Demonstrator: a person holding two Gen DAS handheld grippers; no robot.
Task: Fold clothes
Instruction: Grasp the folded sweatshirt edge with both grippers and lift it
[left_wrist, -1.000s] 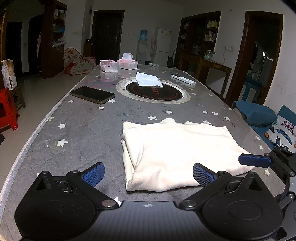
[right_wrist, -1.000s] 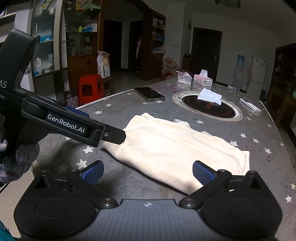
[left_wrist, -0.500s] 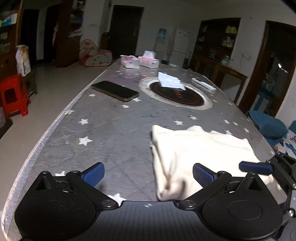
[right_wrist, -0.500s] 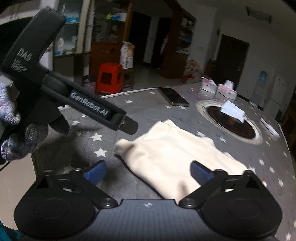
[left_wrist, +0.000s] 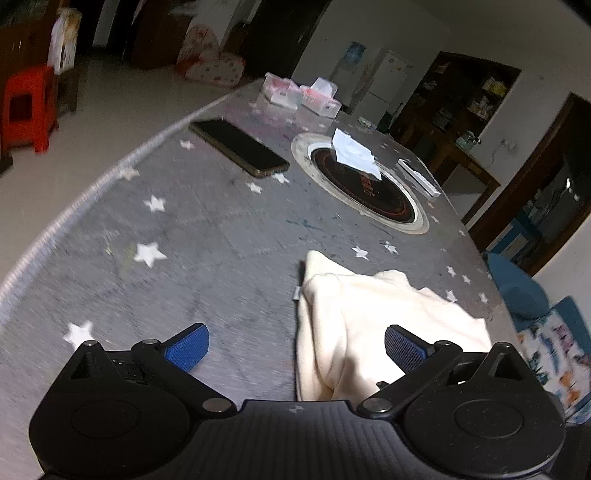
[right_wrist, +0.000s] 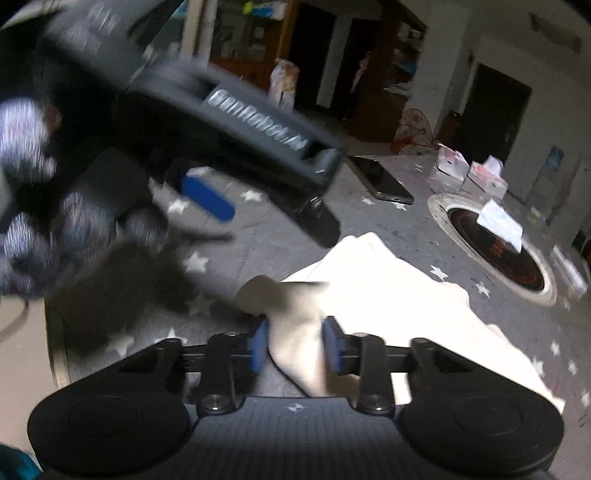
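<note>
While the cloth already lies as a compact folded bundle on the worktop, its near corner is bunched up between the jaws of the right gripper, so I judge at least one more fold or a tidying pass remains. Those jaws stand nearly closed, pads pressing on the gathered fabric from both sides. The right gripper is held low at the near edge of the cloth, pointing across it toward the hob.

The left gripper is spread wide and grips nothing; its right pad overlaps the cloth in its own view, but contact cannot be confirmed. In the right view it sits left of the cloth, raised above the worktop and angled down toward the far corner, carried by a gloved hand. That view is heavily blurred there, so finer detail is not reliable.

Beyond the cloth, the hob is set flush in the worktop with a tissue lying on it. A phone lies left of the hob. Two tissue boxes stand past it, near the far end.
</note>
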